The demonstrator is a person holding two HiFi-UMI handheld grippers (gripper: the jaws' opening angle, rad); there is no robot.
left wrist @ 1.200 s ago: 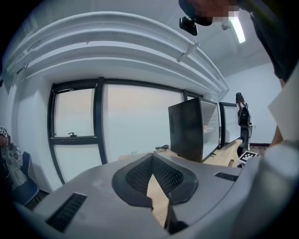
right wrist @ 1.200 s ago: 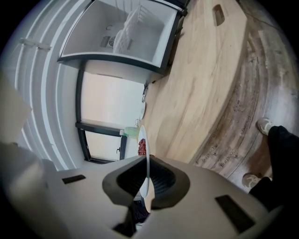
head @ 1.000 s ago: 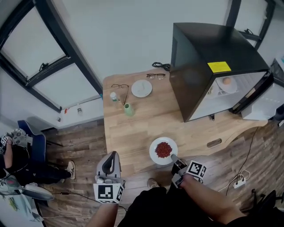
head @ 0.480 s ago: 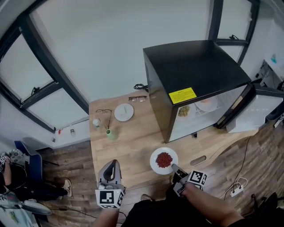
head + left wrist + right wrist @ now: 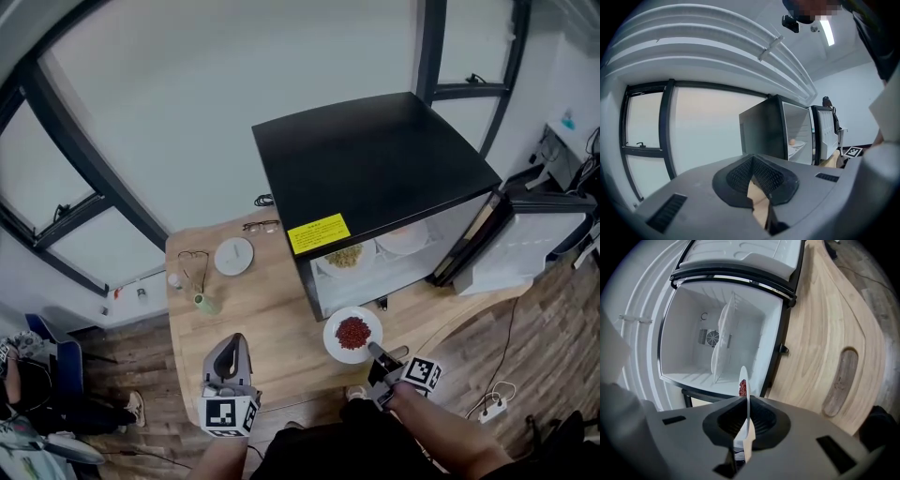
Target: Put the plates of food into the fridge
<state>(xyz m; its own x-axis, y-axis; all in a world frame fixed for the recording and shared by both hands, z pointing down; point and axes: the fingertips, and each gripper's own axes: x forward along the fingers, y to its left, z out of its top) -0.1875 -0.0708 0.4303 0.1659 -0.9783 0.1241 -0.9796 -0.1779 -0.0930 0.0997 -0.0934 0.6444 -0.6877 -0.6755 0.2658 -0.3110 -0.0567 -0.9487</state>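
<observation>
A white plate of red food [image 5: 352,334] is just in front of the open black fridge [image 5: 375,169], and my right gripper [image 5: 373,349] is shut on its near rim. In the right gripper view the plate [image 5: 745,401] shows edge-on between the pads of the right gripper [image 5: 746,416], with the red food [image 5: 742,387] beyond it and the fridge's white inside [image 5: 693,329] ahead. Two plates of food [image 5: 344,256] [image 5: 403,239] sit on a fridge shelf. My left gripper [image 5: 233,339] hangs shut and empty at the table's near edge; the left gripper [image 5: 752,180] points past the fridge's side.
The fridge door [image 5: 525,246] stands open to the right. On the wooden table [image 5: 272,309] lie a white dish [image 5: 233,255], two pairs of glasses [image 5: 193,262] [image 5: 260,226], a green bottle [image 5: 204,303] and a small white bottle [image 5: 174,279]. A slot [image 5: 840,380] is cut in the tabletop.
The head view has swung so the fridge's inside and its plates now show. My right gripper has carried the plate of red food nearer the fridge opening. The left gripper stays shut.
</observation>
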